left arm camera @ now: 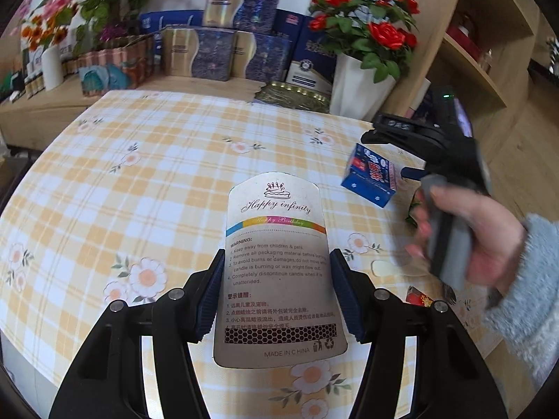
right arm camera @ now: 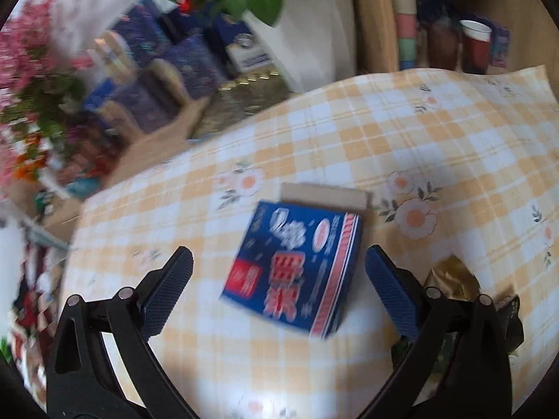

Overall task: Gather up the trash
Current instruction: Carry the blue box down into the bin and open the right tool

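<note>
So the whole thing sits on a table under a yellow-and-white checked tablecloth with little flower prints (left arm camera: pixel 146 174), and the back edge is crowded: a stack of dark blue and gold gift boxes (left arm camera: pixel 223 45), a white vase of red roses (left arm camera: pixel 363 70), pink blossoms off to the left, and a light wooden shelf unit (left arm camera: pixel 482 52) on the right. The left gripper (left arm camera: pixel 277 293) is clamped on a beige cardboard candle backing card (left arm camera: pixel 276 262), rounded at the top, printed "Happy infinity" with a rainbow stripe and warning text, held up off the cloth with both pads pressed against its edges. The right gripper (right arm camera: pixel 279 293), held by a hand in a fuzzy grey-blue sleeve (left arm camera: pixel 471 244), has its fingers spread wide on either side of a small blue cardboard box with red-and-white lettering (right arm camera: pixel 297 269), not touching it. A crumpled gold wrapper (right arm camera: pixel 454 279) lies just right of that.
</note>
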`<state>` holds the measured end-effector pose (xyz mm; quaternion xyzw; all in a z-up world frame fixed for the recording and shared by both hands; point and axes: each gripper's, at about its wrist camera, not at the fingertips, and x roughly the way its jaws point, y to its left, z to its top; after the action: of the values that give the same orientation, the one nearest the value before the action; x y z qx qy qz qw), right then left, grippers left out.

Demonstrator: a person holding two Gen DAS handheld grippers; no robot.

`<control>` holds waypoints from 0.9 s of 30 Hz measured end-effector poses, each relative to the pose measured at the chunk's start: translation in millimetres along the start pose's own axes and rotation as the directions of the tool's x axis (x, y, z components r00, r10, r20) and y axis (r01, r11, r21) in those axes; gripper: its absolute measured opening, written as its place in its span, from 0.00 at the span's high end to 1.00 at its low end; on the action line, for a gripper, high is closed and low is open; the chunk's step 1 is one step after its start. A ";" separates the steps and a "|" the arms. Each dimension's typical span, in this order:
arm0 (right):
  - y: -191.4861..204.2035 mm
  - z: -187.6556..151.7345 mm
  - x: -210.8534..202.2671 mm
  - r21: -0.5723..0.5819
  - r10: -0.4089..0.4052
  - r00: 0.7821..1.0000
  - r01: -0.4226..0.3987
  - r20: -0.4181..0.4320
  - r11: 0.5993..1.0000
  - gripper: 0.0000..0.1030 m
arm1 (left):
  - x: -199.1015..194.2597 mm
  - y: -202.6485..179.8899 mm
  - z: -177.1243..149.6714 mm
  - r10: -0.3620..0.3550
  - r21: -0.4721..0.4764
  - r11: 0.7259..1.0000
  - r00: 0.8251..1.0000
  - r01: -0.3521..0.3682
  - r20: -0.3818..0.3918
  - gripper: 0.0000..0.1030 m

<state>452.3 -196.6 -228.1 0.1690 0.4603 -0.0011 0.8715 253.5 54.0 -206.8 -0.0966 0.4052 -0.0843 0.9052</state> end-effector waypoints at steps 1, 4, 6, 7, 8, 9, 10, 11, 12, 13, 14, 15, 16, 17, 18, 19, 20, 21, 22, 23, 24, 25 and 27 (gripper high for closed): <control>0.2 2.2 6.1 0.015 -0.021 1.000 0.021 -0.006 1.000 0.06 | -1.1 5.0 -1.8 0.002 -0.012 1.000 1.000 -0.002 0.002 0.45; 5.5 7.8 22.9 0.037 -0.048 0.998 0.050 -0.041 0.998 0.06 | -2.1 14.0 -5.7 0.011 -0.022 1.000 1.000 -0.011 0.006 0.45; 15.0 8.4 31.1 -0.012 -0.100 0.993 0.099 -0.061 0.995 0.06 | -2.0 18.5 -9.3 0.015 -0.027 1.000 1.000 -0.015 0.004 0.45; 19.5 8.1 34.6 -0.041 -0.126 0.990 0.123 -0.072 0.992 0.06 | -2.0 19.8 -10.4 0.014 -0.031 0.999 1.000 -0.014 0.002 0.45; 24.7 6.8 37.4 -0.077 -0.154 0.985 0.148 -0.077 0.986 0.06 | -1.5 21.1 -11.3 0.014 -0.034 0.999 1.000 -0.014 -0.001 0.45; 28.3 4.9 39.9 -0.111 -0.175 0.981 0.165 -0.086 0.980 0.06 | -1.7 22.1 -12.2 0.013 -0.038 0.999 1.000 -0.014 -0.003 0.45; 31.0 2.3 42.8 -0.146 -0.202 0.974 0.187 -0.100 0.972 0.06 | -2.2 23.1 -13.1 0.012 -0.043 0.999 1.000 -0.012 -0.003 0.45; 33.6 -1.5 46.0 -0.187 -0.234 0.965 0.210 -0.120 0.960 0.09 | -3.0 23.6 -13.7 0.010 -0.046 0.999 1.000 -0.010 -0.002 0.45; 33.6 -4.4 47.0 -0.206 -0.227 0.965 0.196 -0.134 0.959 0.15 | -4.2 23.4 -14.5 0.007 -0.048 0.999 1.000 -0.007 -0.002 0.45; 32.4 -5.8 46.3 -0.214 -0.217 0.967 0.186 -0.132 0.959 0.16 | -5.4 23.0 -15.2 0.005 -0.048 0.999 1.000 -0.006 -0.001 0.45; 30.7 -7.3 41.2 -0.212 -0.170 0.977 0.141 -0.125 0.967 0.17 | -6.3 22.3 -15.0 0.004 -0.048 0.999 1.000 -0.004 0.000 0.45; 28.1 -8.5 34.5 -0.198 -0.105 0.987 0.080 -0.119 0.977 0.17 | -8.1 21.9 -15.4 0.001 -0.048 0.999 1.000 -0.001 0.002 0.45; 26.8 -9.1 28.9 -0.193 -0.076 0.991 0.054 -0.109 0.980 0.17 | -10.8 21.0 -16.3 -0.003 -0.049 0.999 1.000 0.004 0.006 0.45; 25.8 -10.9 20.0 -0.201 -0.052 0.994 0.032 -0.094 0.979 0.18 | -12.6 20.0 -16.9 -0.006 -0.049 0.999 1.000 0.006 0.009 0.45; 25.8 -13.0 11.8 -0.214 -0.023 0.996 0.004 -0.086 0.977 0.18 | -14.5 18.7 -17.9 -0.008 -0.049 0.999 1.000 0.009 0.011 0.45; 25.2 -14.8 3.3 -0.226 0.003 0.997 -0.021 -0.079 0.974 0.18 | -16.9 17.3 -19.1 -0.012 -0.050 0.999 1.000 0.013 0.013 0.45; 24.2 -18.3 -9.8 -0.244 0.033 0.997 -0.049 -0.067 0.968 0.18 | -19.4 15.6 -20.0 -0.017 -0.051 0.999 1.000 0.017 0.014 0.45; 24.0 -20.6 -20.5 -0.260 0.054 0.997 -0.068 -0.059 0.963 0.19 | -21.7 13.5 -21.1 -0.021 -0.050 0.999 1.000 0.021 0.014 0.45; 21.2 -26.1 -36.5 -0.278 0.092 0.995 -0.101 -0.045 0.955 0.19 | -24.1 11.3 -21.9 -0.024 -0.047 0.999 1.000 0.025 0.015 0.45; 19.5 -29.9 -47.2 -0.286 0.116 0.992 -0.122 -0.040 0.950 0.19 | -26.8 8.9 -22.8 -0.027 -0.045 0.999 0.999 0.028 0.016 0.45; 15.4 -36.6 -61.2 -0.296 0.139 0.990 -0.143 -0.036 0.944 0.19 | -29.6 6.5 -23.6 -0.031 -0.041 0.999 0.999 0.031 0.017 0.45; 12.3 -41.3 -70.4 -0.300 0.153 0.988 -0.156 -0.033 0.941 0.19 | -34.7 2.7 -25.3 -0.035 -0.037 0.999 0.999 0.036 0.020 0.45; -1.6 -55.0 -96.7 -0.292 0.192 0.981 -0.192 -0.026 0.937 0.19 | -41.9 -2.6 -27.7 -0.041 -0.030 0.999 0.999 0.041 0.024 0.45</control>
<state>352.2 -196.7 -179.6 0.0819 0.4353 0.1520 0.8836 205.1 58.2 -194.2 -0.1197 0.3936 -0.0955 0.9064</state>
